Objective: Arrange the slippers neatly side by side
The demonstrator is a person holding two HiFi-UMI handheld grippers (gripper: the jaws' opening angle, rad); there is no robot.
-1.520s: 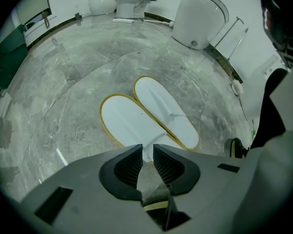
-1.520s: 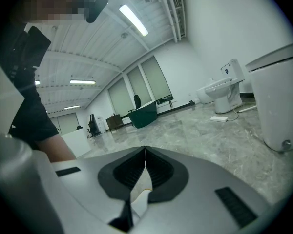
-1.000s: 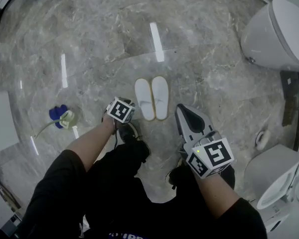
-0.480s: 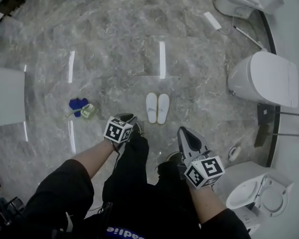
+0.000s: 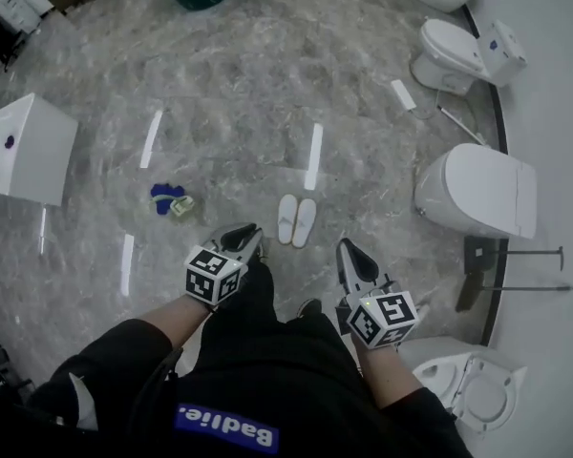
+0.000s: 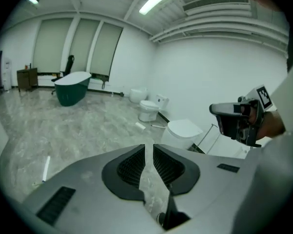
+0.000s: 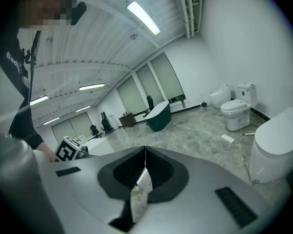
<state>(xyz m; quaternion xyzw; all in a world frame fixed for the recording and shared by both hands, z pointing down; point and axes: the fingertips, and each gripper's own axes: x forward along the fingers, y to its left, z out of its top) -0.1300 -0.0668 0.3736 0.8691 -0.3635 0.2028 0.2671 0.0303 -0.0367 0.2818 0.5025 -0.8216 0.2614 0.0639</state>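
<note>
Slippers [image 5: 297, 220] lie side by side on the floor [image 5: 239, 103], just far of us; our left gripper [image 5: 243, 234] is empty, jaws a crack apart, our right gripper [image 5: 350, 250] clenched on nothing.

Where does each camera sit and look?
Head view: on the person's head, looking down at the slippers; arms, left tool and right tool show.
Left gripper view: on the left tool, facing toilets; right tool shows.
Right gripper view: on the right tool, facing toilets; person's shirt shows.
Shared: both gripper views see the green bathtub.
</note>
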